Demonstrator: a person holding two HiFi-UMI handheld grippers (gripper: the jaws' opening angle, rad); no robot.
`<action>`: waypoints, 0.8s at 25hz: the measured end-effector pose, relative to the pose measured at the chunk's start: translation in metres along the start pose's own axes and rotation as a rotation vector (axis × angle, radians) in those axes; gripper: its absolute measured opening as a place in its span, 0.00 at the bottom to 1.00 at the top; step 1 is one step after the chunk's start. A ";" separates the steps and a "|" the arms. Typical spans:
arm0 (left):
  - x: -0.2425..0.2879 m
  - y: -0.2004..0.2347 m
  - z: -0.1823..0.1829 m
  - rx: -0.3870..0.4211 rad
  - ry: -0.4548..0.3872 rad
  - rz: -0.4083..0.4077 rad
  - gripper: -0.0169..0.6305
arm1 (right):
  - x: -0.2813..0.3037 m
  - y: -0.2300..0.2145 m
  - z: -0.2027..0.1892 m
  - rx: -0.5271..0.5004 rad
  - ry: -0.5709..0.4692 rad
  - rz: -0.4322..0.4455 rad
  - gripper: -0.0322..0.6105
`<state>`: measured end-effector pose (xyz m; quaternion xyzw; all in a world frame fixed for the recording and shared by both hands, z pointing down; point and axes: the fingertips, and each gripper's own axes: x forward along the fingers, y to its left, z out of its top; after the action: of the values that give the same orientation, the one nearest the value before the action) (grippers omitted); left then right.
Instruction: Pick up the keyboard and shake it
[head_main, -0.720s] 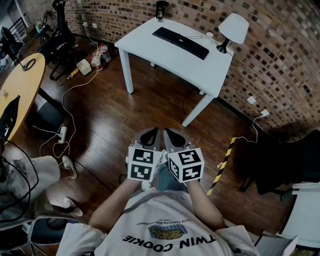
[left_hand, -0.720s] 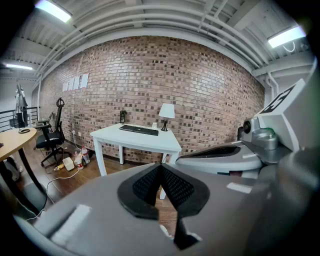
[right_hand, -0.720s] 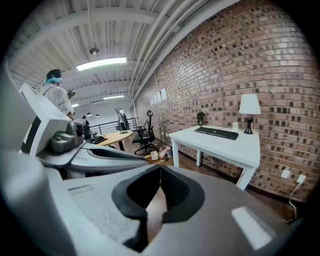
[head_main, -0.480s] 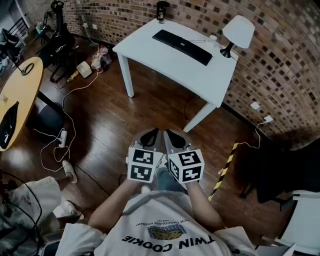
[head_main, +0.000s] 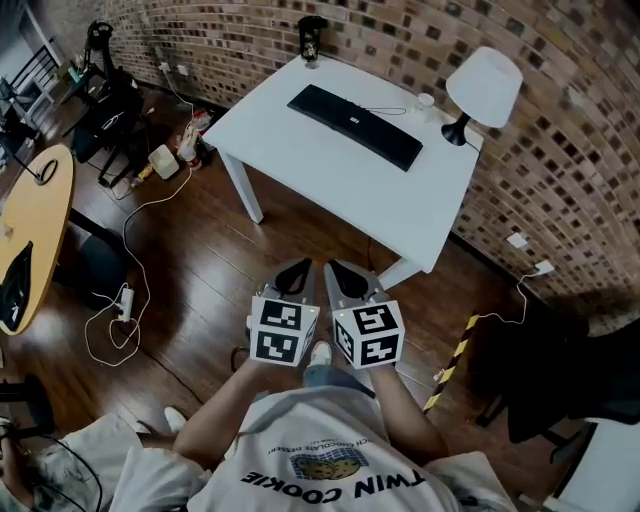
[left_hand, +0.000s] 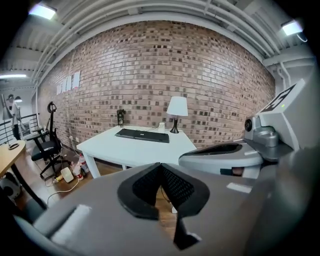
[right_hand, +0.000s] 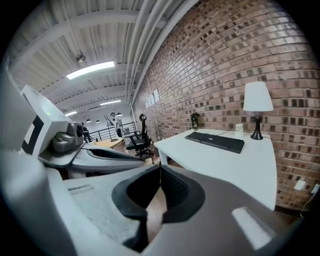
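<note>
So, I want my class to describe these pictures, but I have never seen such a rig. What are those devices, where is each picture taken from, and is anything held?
There is no robot: a person holds a two-jaw gripper in each hand. The head view looks down from a camera on the person's head; each gripper view comes from a camera riding on that gripper. The left gripper and the right gripper are both shut and empty. Ahead stands a white table bearing a black keyboard, a white lamp and a small cup. Nothing is picked up yet.
</note>
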<state>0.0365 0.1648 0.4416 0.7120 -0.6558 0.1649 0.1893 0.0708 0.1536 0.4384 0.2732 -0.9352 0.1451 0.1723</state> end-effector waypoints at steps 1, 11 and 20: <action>0.009 0.000 0.006 0.003 -0.003 0.000 0.04 | 0.005 -0.009 0.005 -0.001 -0.005 0.000 0.05; 0.081 0.004 0.053 0.061 -0.003 -0.016 0.04 | 0.043 -0.076 0.036 0.016 -0.009 -0.013 0.05; 0.144 0.031 0.070 0.095 0.024 -0.093 0.04 | 0.097 -0.117 0.048 0.061 0.012 -0.069 0.05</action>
<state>0.0173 0.0035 0.4510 0.7478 -0.6111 0.1955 0.1705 0.0480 -0.0030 0.4552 0.3094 -0.9194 0.1689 0.1743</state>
